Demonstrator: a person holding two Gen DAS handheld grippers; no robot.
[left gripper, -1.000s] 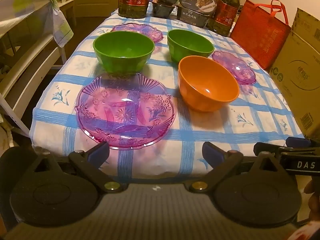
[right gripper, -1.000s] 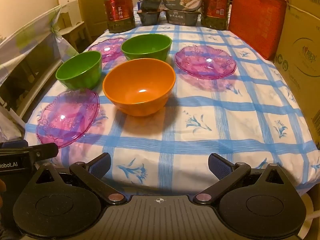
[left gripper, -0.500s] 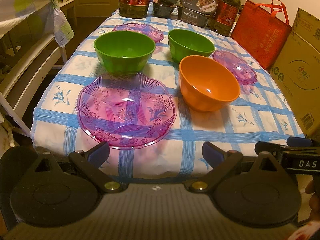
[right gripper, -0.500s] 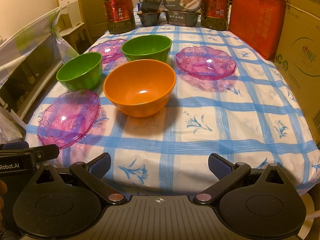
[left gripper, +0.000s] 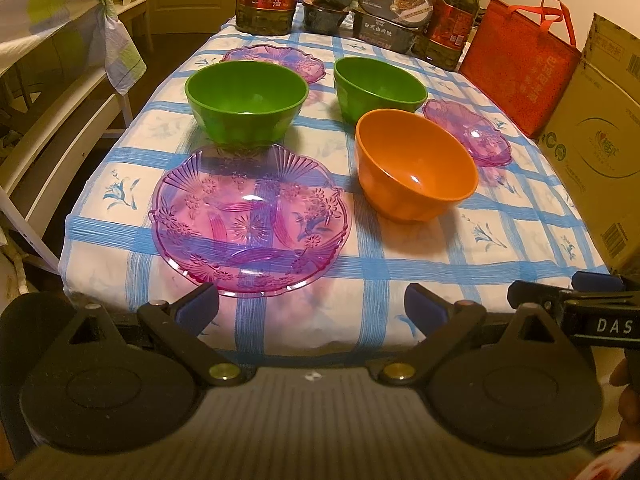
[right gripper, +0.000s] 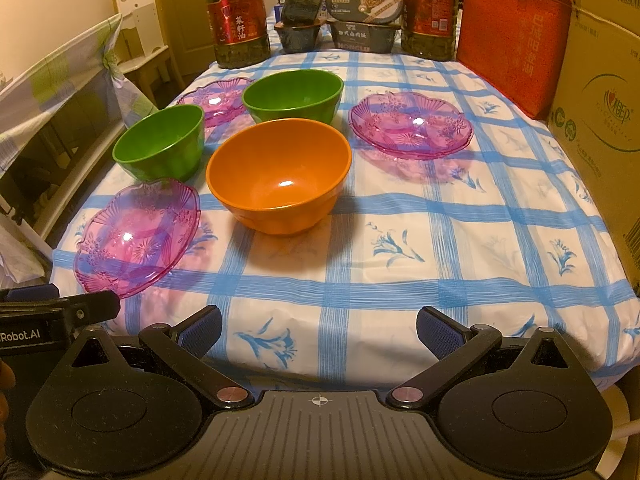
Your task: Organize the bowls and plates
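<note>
On a blue-checked tablecloth (left gripper: pixel 440 280) sit an orange bowl (left gripper: pixel 416 164) (right gripper: pixel 280 176), two green bowls (left gripper: pixel 246 100) (left gripper: pixel 378 88) and three purple glass plates. The nearest plate (left gripper: pixel 250 216) (right gripper: pixel 138 234) lies at the front left, another (left gripper: pixel 468 132) (right gripper: pixel 410 126) at the right, the third (left gripper: pixel 276 60) (right gripper: pixel 214 98) behind the green bowls. My left gripper (left gripper: pixel 312 308) is open at the table's front edge, just short of the nearest plate. My right gripper (right gripper: pixel 320 330) is open at the front edge with nothing between its fingers.
Two oil bottles (right gripper: pixel 236 20) (right gripper: pixel 428 8) and stacked food boxes (right gripper: pixel 364 12) line the far end. A red bag (right gripper: pixel 512 36) and a cardboard box (right gripper: pixel 600 128) stand along the right side. A white chair (left gripper: pixel 48 120) with a cloth is on the left.
Both grippers have crept slightly forward toward the table, so the dishes look a little closer. Nothing on the table has moved.
</note>
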